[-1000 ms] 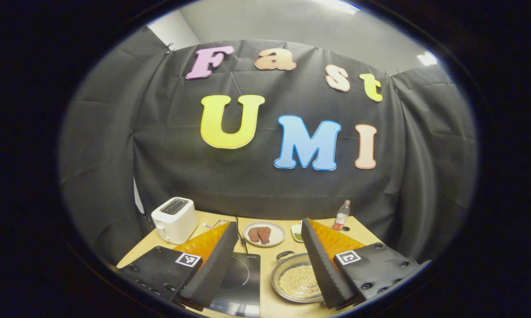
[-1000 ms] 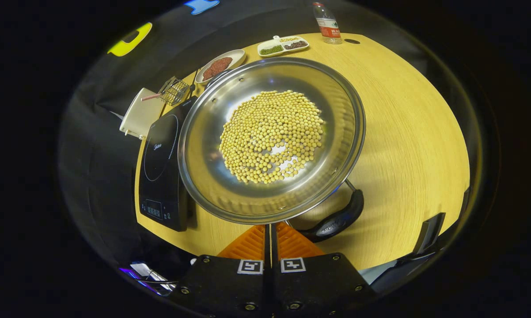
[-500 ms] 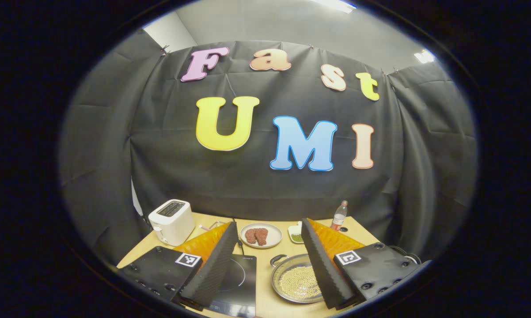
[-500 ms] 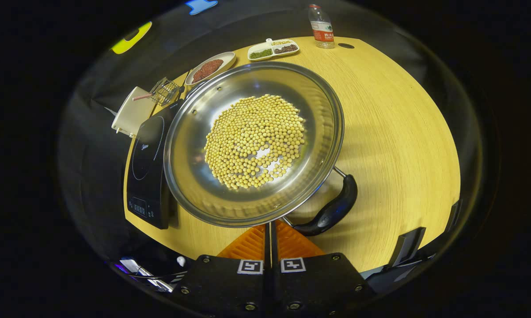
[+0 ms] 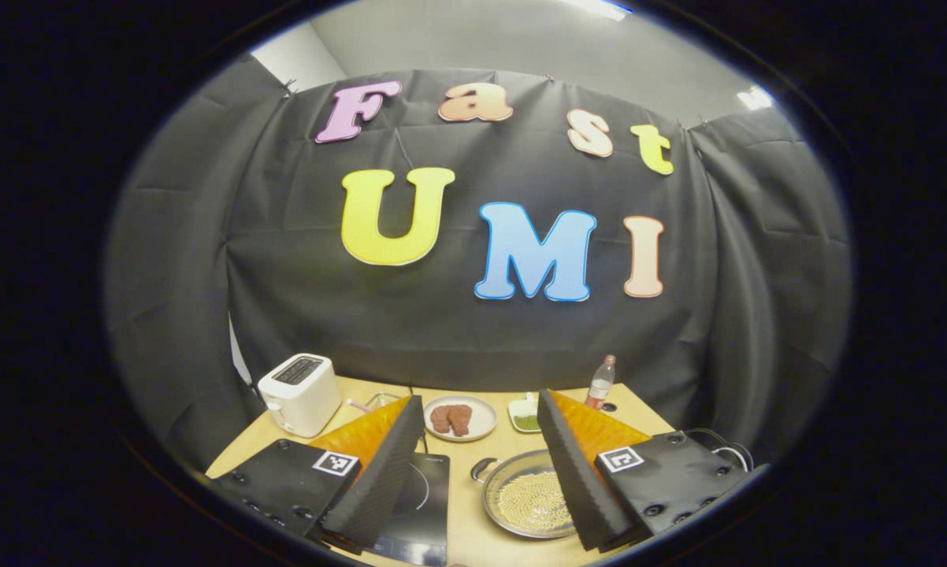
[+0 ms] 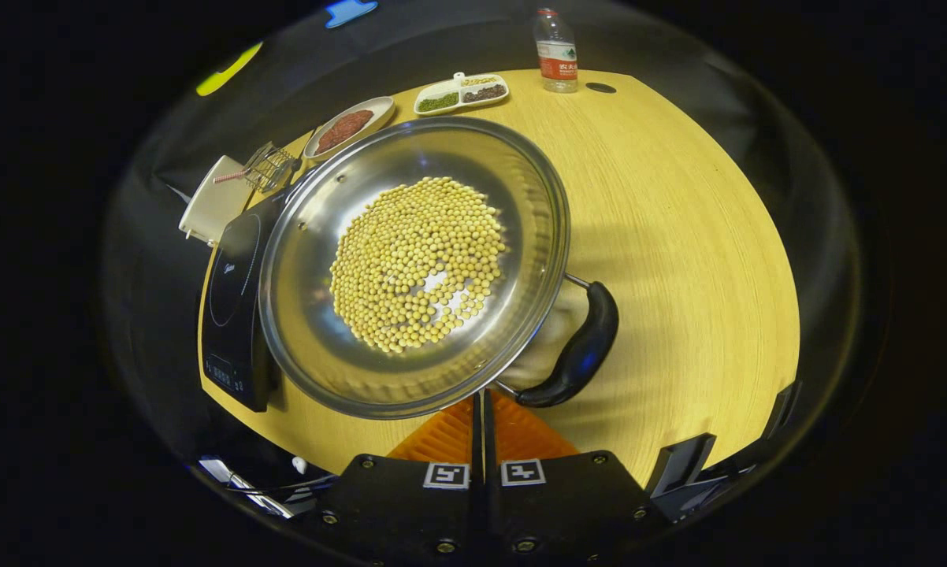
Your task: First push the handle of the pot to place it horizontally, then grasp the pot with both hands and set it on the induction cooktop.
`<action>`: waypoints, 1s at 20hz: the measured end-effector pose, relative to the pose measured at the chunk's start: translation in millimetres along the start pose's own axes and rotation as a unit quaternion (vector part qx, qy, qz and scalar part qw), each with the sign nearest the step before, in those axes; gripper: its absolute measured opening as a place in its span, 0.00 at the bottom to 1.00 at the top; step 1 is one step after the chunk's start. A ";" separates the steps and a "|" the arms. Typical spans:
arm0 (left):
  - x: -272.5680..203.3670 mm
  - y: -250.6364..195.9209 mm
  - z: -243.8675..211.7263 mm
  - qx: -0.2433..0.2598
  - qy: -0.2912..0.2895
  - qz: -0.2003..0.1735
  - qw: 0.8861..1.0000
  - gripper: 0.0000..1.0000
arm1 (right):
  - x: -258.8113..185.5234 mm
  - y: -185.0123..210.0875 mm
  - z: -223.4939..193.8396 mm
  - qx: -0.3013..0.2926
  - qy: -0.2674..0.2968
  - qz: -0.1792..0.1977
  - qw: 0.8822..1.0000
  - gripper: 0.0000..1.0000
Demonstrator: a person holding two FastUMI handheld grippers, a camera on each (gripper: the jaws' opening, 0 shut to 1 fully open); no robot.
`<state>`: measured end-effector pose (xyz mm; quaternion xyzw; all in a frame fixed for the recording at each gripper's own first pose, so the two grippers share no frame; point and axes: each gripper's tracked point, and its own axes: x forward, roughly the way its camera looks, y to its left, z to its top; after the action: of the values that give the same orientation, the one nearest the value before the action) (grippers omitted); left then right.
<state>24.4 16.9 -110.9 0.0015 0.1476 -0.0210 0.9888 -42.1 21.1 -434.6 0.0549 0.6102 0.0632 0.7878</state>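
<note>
In the right gripper view, at the left edge of the table [image 6: 694,236], the induction cooktop [image 6: 233,307] lies along the table's side, its near corner close to the table's front edge; the pot [image 6: 414,264], holding yellow beans [image 6: 418,264], fills the middle, its left rim overlapping the cooktop's right edge; its black handle [image 6: 580,354] curves out at the lower right; bare wood spreads across the right half of the frame; the right gripper [image 6: 481,409], at bottom centre, has its fingers pressed together with nothing between, just beneath the pot's near rim. In the left gripper view the left gripper [image 5: 477,441] stands spread wide, holding nothing, above the cooktop [image 5: 414,504] at lower left and the pot [image 5: 525,500] at lower centre.
</note>
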 end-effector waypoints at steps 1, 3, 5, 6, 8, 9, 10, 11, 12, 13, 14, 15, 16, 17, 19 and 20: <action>0.8 -2.2 -0.7 0.000 0.000 -0.001 1.000 0.99 | 1.1 -3.2 2.4 0.001 -0.001 -0.003 1.000 0.01; 3.2 -5.3 0.7 0.003 0.000 -0.001 1.000 0.92 | 1.8 -9.8 6.5 0.002 -0.003 -0.007 1.000 0.01; 4.6 -8.0 0.6 0.005 0.001 -0.002 1.000 0.99 | 1.7 -15.1 10.8 0.001 -0.005 -0.010 1.000 0.01; 5.1 -9.0 0.3 0.006 0.002 -0.002 1.000 0.99 | 1.7 -17.6 13.2 -0.001 -0.005 -0.012 1.000 0.01; 7.0 -11.4 -0.5 0.007 0.003 -0.001 1.000 0.99 | 2.5 -22.3 17.5 -0.003 -0.008 -0.015 1.000 0.01; 7.6 -13.6 -0.8 0.007 0.004 -0.001 1.000 0.99 | 2.6 -24.8 19.0 -0.004 -0.009 -0.016 1.000 0.01; 7.5 -15.3 -0.9 0.008 0.005 0.000 1.000 0.95 | 3.3 -27.3 21.8 -0.005 -0.009 -0.018 1.000 0.01; 7.8 -15.7 -2.2 0.009 0.005 0.001 1.000 0.95 | 4.6 -30.0 23.3 -0.007 -0.010 -0.019 1.000 0.01; 8.1 -17.4 -2.3 0.010 0.005 0.003 1.000 0.99 | 5.1 -33.0 26.4 -0.009 -0.010 -0.021 1.000 0.01; 8.6 -18.8 -3.0 0.011 0.006 0.004 1.000 0.99 | 5.1 -36.0 28.7 -0.012 -0.011 -0.023 1.000 0.01; 8.7 -19.6 -3.6 0.011 0.007 0.006 1.000 0.95 | 5.5 -39.3 31.9 -0.017 -0.012 -0.025 0.999 0.01; 9.0 -20.9 -5.6 0.010 0.009 0.008 1.000 0.95 | 6.8 -42.8 35.0 -0.021 -0.012 -0.027 0.999 0.01; 9.4 -22.3 -6.4 0.009 0.011 0.009 1.000 0.99 | 7.2 -45.6 38.9 -0.025 -0.013 -0.030 0.999 0.01; 9.4 -23.3 -8.4 0.008 0.012 0.011 1.000 0.95 | 8.6 -48.6 41.7 -0.028 -0.013 -0.032 0.999 0.01; 10.5 -25.6 -9.0 0.009 0.013 0.015 1.000 0.95 | 10.2 -54.2 48.7 -0.033 -0.013 -0.035 0.999 0.01; 10.4 -26.8 -8.5 0.010 0.014 0.016 1.000 0.95 | 11.6 -56.5 52.4 -0.034 -0.014 -0.036 0.999 0.01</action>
<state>30.7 -10.2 -122.0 0.0137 0.1611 -0.0065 0.9868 13.3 -33.2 -441.9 0.0068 0.5982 0.0545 0.7994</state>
